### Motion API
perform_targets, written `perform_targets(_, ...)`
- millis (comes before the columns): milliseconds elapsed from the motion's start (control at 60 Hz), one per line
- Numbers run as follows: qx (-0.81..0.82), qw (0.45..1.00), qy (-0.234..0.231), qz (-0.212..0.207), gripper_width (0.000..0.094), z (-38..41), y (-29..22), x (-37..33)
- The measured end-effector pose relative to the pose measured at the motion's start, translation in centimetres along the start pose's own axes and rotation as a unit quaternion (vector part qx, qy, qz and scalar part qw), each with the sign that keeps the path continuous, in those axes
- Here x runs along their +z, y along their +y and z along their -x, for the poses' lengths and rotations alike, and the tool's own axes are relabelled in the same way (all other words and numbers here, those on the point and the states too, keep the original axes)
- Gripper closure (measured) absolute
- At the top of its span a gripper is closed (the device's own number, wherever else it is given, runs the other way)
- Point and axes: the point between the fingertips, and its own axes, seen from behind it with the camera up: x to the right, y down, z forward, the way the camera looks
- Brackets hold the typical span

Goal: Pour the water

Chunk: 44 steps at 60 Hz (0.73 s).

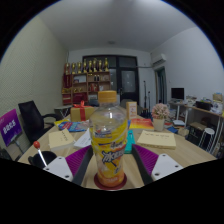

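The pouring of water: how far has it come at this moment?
Done: the tongs have reached the clear plastic bottle with yellow label and orange cap, which stands between them. In hand: closing for the grasp; contact is unclear. Left: lifting and pouring; the bottle stands upright on the wooden table.

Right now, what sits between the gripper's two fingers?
In the gripper view, the yellow drink bottle stands upright on the table between the gripper fingers; nothing else lies there.

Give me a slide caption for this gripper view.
Gripper open around an upright yellow-capped drink bottle standing between its fingers on a cluttered wooden table.
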Motion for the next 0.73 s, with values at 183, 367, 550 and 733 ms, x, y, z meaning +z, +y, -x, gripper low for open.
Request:
perform_targets(183, -0.022, 1.0, -0.001, -0.012, 0.0108, 0.3, -1.7, -7.3)
perform_targets(367, -0.019, 0.999, -0.017, -0.021, 0.0107, 2.3, -3.0, -17.0)
perform_targets(550, -0.003, 0.999, -0.027, -0.022, 0.011, 3.4, -3.3, -25.2)
perform_targets(733, -0.012, 0.999, -0.03, -0.029, 0.0108, 4.2, -3.7, -30.8)
